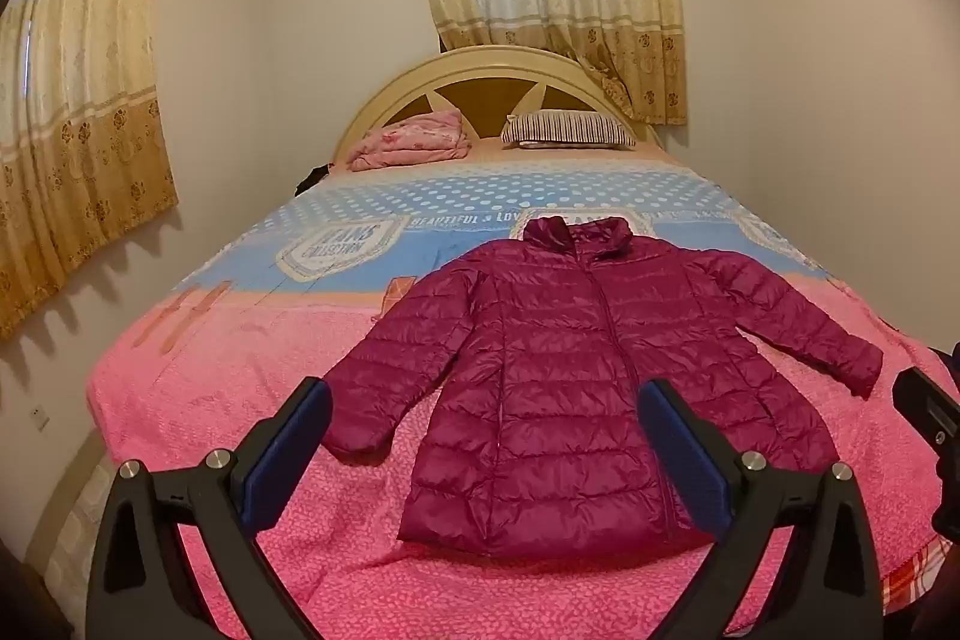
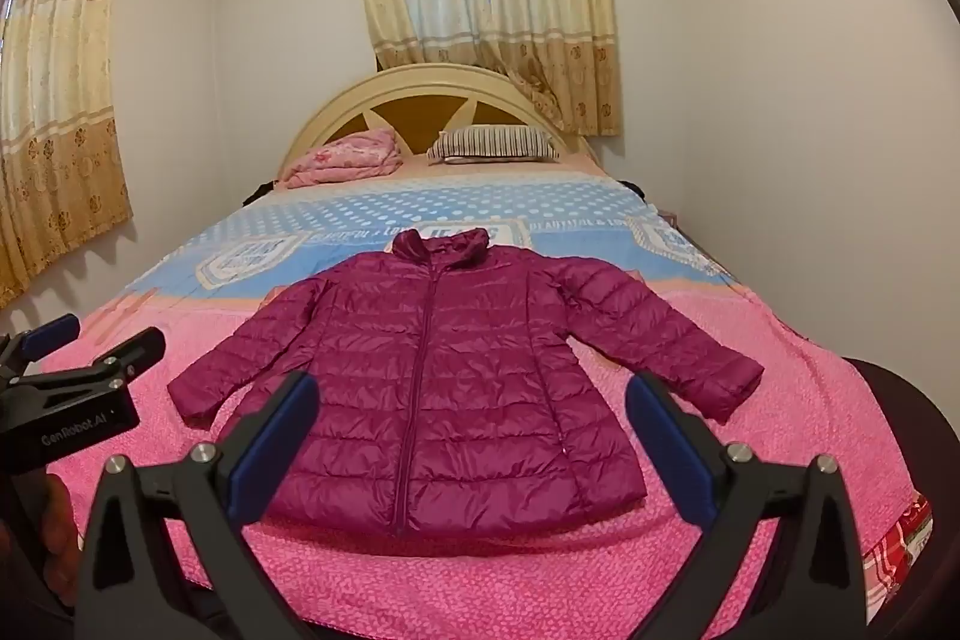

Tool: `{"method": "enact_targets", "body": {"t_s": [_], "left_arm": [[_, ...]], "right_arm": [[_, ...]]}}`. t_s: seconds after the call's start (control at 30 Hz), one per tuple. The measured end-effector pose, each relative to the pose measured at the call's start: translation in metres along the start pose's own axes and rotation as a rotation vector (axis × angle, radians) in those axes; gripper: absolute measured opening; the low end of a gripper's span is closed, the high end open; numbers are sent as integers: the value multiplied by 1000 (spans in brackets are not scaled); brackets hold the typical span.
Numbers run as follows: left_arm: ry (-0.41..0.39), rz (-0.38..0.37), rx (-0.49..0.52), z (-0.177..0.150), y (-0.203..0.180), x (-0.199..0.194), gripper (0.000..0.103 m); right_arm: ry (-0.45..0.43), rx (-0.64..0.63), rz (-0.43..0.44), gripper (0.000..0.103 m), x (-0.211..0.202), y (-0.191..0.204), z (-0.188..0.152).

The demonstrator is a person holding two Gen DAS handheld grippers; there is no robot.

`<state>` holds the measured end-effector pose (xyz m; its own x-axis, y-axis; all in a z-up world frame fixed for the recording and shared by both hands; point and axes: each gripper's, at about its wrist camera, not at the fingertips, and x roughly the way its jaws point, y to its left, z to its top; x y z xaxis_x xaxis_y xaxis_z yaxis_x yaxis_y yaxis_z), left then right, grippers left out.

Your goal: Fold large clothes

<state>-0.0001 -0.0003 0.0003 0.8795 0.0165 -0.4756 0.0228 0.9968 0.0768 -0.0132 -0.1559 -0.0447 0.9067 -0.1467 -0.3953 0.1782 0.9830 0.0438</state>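
A magenta quilted puffer jacket lies flat on the pink end of the bed, zipped, collar away from me, both sleeves spread outward. My left gripper hovers over the foot of the bed, open wide, its blue-padded fingers framing the jacket's left sleeve cuff and hem, apart from the cloth. My right gripper is likewise open above the jacket's lower body, with nothing between its fingers. In the right wrist view the left gripper shows at the left edge, held by a hand.
The bed has a pink and blue cover and a cream headboard. A folded pink blanket and a striped pillow lie at its head. Walls run close on both sides, and curtains hang on the left and behind.
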Motion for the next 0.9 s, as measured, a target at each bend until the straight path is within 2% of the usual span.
{"method": "enact_targets", "body": {"t_s": [0.9], "left_arm": [[13, -21, -11, -5, 1, 4, 102]], "right_arm": [[12, -7, -1, 103, 2, 3, -2]]}}
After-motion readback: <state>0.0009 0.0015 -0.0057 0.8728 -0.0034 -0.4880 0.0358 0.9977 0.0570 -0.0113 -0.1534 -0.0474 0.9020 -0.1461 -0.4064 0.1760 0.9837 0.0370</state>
